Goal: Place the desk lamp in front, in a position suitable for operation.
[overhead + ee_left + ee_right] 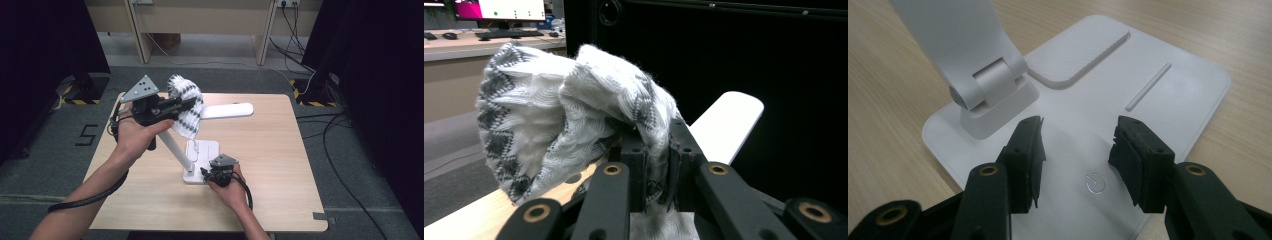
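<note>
A white and grey knitted cloth (186, 106) hangs over the joint of a white desk lamp (222, 110), whose flat head stretches to the right. My left gripper (182, 104) is shut on the cloth (574, 125), a fold of knit pinched between its jaws, with the lamp head (726, 125) behind. The lamp's slanted arm (175, 147) runs down to its flat base (206, 150). My right gripper (205, 171) is open and rests low over the near edge of the base (1128, 65). Its fingertips (1030, 135) stand either side of the round power symbol (1096, 183), beside the hinge (993, 85).
The lamp stands on a light wooden table (280, 165) with bare wood to the right and front. Dark curtains flank both sides. Cables (330, 130) lie on the grey floor at the right, and a wooden bench (200, 20) stands beyond the table.
</note>
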The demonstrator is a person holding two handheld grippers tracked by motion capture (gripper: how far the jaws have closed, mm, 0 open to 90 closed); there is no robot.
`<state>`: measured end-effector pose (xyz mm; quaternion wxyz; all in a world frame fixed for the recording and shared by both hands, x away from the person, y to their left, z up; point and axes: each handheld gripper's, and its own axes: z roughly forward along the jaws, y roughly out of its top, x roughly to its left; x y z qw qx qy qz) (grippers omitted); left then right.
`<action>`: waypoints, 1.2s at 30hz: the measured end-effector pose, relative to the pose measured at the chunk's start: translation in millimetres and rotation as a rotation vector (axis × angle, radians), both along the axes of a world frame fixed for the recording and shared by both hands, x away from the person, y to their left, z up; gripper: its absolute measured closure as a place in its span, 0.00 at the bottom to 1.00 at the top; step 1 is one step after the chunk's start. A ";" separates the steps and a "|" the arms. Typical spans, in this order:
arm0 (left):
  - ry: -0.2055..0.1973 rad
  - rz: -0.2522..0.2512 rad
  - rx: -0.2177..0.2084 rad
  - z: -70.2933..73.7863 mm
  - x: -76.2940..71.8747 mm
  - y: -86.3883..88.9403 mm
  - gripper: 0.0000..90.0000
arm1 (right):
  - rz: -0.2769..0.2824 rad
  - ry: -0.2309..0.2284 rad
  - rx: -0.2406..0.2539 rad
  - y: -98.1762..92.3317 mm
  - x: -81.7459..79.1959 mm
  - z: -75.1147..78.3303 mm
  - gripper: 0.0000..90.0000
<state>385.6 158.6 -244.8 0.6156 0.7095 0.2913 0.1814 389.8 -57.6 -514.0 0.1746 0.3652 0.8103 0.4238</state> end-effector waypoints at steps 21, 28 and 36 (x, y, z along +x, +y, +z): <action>0.022 -0.065 0.004 8.6 8.7 -41.9 0.89 | 0.002 0.000 0.002 -0.3 -0.1 -0.3 0.60; 0.021 -0.074 0.004 9.8 9.4 -49.7 0.89 | 0.009 -0.002 -0.001 -0.7 0.5 -0.2 0.60; 0.016 -0.087 0.010 11.4 10.1 -59.4 0.89 | 0.008 -0.002 -0.002 -0.5 0.7 0.0 0.60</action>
